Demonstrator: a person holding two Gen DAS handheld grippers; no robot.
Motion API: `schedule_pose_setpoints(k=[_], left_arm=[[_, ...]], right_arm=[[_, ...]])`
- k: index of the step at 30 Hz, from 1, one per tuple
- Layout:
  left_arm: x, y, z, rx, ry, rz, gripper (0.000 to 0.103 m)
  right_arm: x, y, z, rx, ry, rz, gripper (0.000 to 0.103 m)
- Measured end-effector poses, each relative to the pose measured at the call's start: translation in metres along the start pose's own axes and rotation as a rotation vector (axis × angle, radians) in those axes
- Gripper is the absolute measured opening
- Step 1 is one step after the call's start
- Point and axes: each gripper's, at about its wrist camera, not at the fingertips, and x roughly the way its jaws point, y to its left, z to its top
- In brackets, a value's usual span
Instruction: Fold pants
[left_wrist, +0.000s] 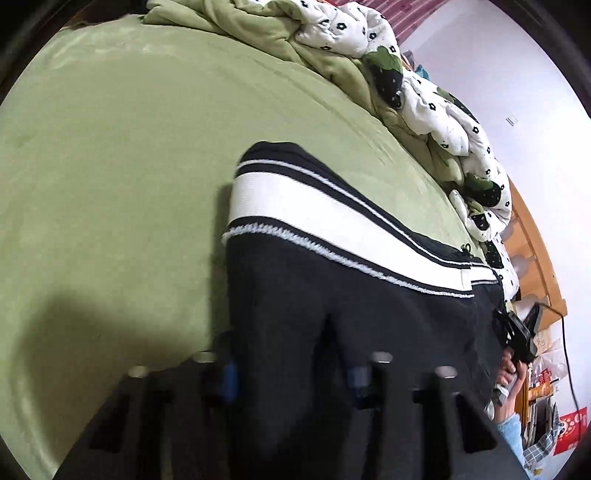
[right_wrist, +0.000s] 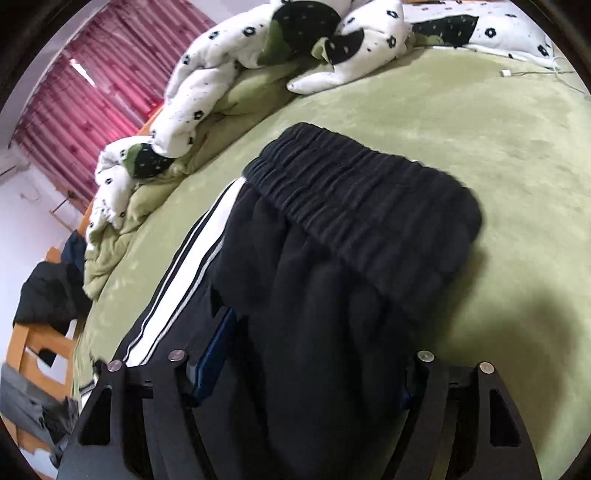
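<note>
One pair of black pants was seen on the green bed; two claws, left claw and right claw, each held wide around pants fabric; one quilt bunched beyond.

The black striped fabric pants lie on the green plush bedsheet, waistband end farthest from the right gripper. A rumpled white flower-print quilt lies behind them along the bed's far edge.
</note>
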Motion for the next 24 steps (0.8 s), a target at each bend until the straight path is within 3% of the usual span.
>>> schedule_pose_setpoints(k=[1, 3, 7, 11, 14, 17, 21, 24], left_arm=[[-0.003, -0.001, 0.000, -0.003, -0.014, -0.003, 0.017], [-0.015, -0.001, 0.001, -0.017, -0.048, -0.025, 0.010], [-0.048, -0.001, 0.006, -0.070, -0.135, -0.083, 0.009], [-0.072, -0.009, 0.016, -0.048, -0.153, -0.115, 0.009], [-0.100, -0.009, 0.022, 0.004, -0.178, -0.067, 0.009], [-0.136, 0.019, 0.026, -0.009, -0.194, -0.009, 0.009], [-0.167, 0.066, 0.021, -0.010, -0.199, 0.117, 0.010], [-0.150, 0.088, 0.012, 0.002, -0.138, 0.213, 0.014]], right_arm=[[0.001, 0.005, 0.004, -0.018, -0.001, 0.022, 0.033], [-0.011, 0.019, 0.007, -0.068, -0.049, 0.026, 0.021], [-0.052, 0.084, 0.004, -0.243, -0.204, -0.053, 0.017], [-0.087, 0.139, 0.002, -0.328, -0.280, -0.010, 0.017], [-0.108, 0.173, -0.002, -0.349, -0.289, 0.055, 0.017], [-0.111, 0.201, -0.016, -0.364, -0.259, 0.125, 0.017], [-0.086, 0.215, -0.054, -0.362, -0.193, 0.191, 0.018], [-0.048, 0.200, -0.082, -0.355, -0.121, 0.146, 0.018]])
